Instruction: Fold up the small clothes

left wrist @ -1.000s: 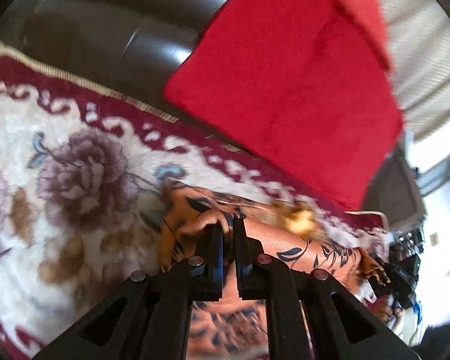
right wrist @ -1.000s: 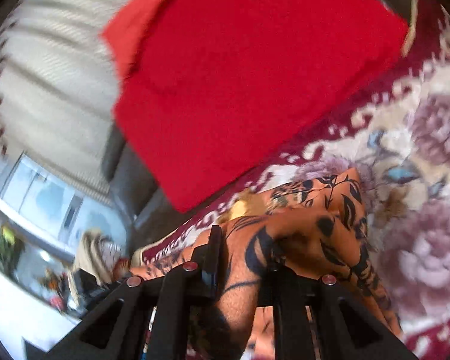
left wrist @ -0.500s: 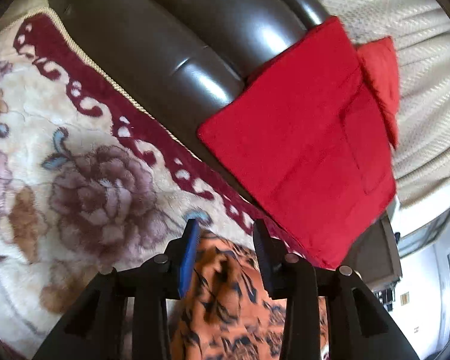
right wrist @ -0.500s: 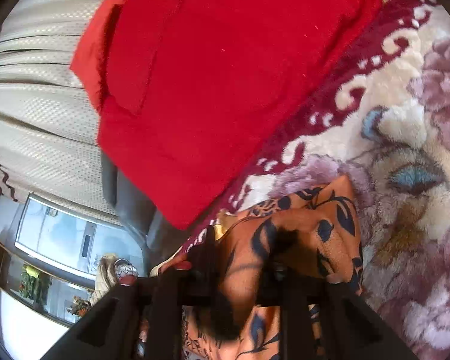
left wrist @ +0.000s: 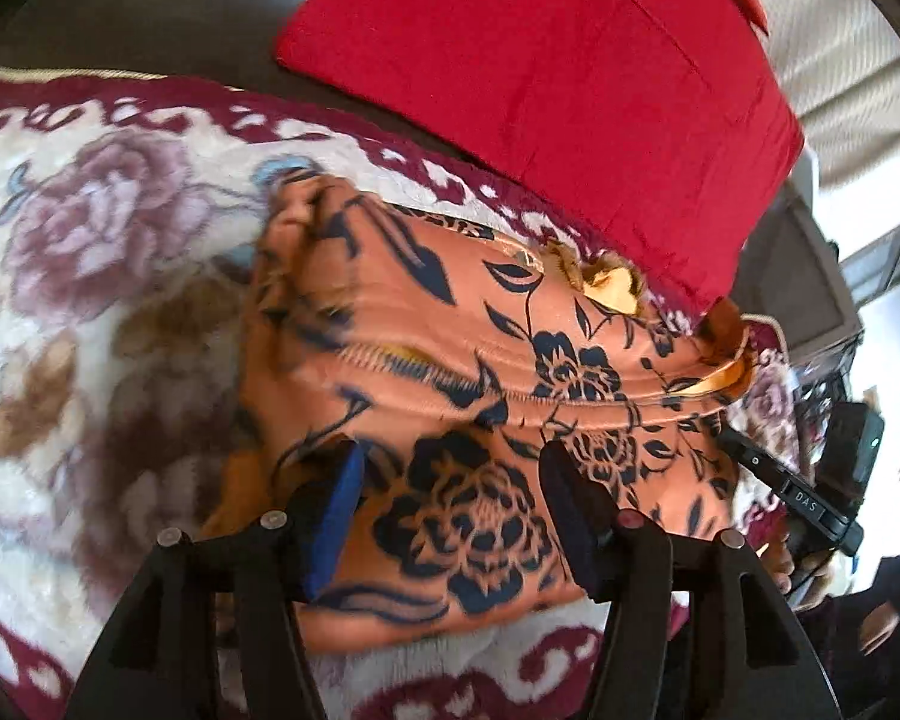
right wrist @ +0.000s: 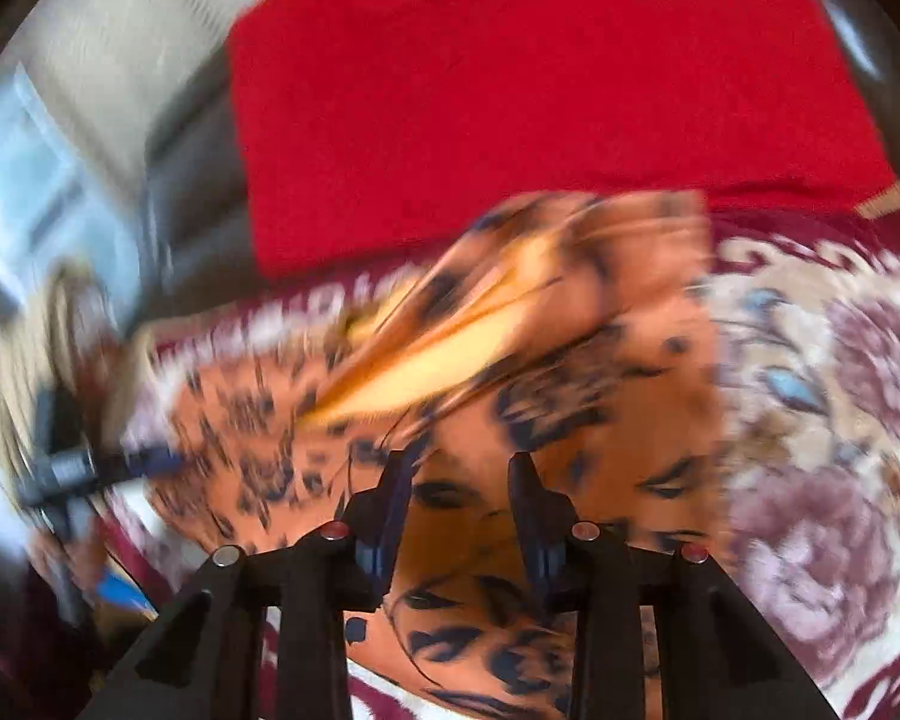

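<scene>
An orange garment with a dark blue flower print [left wrist: 462,372] lies folded on a floral blanket [left wrist: 90,240]. My left gripper [left wrist: 450,468] is open, its jaws wide apart just above the garment's near part, holding nothing. The right gripper shows at the right edge of the left wrist view [left wrist: 810,498]. In the blurred right wrist view the same garment [right wrist: 570,360] lies ahead, and my right gripper [right wrist: 462,468] is open above its near edge. The left gripper shows at the left of that view [right wrist: 72,468].
A red cushion [left wrist: 558,78] leans on a dark leather sofa back [left wrist: 150,6] just behind the garment; it also fills the top of the right wrist view [right wrist: 510,90]. Pale curtains [left wrist: 840,30] hang at the far right.
Both grippers let go of the garment and opened; the left opened first, the right after. The garment now lies on the blanket and both cameras have pulled back and tilted down.
</scene>
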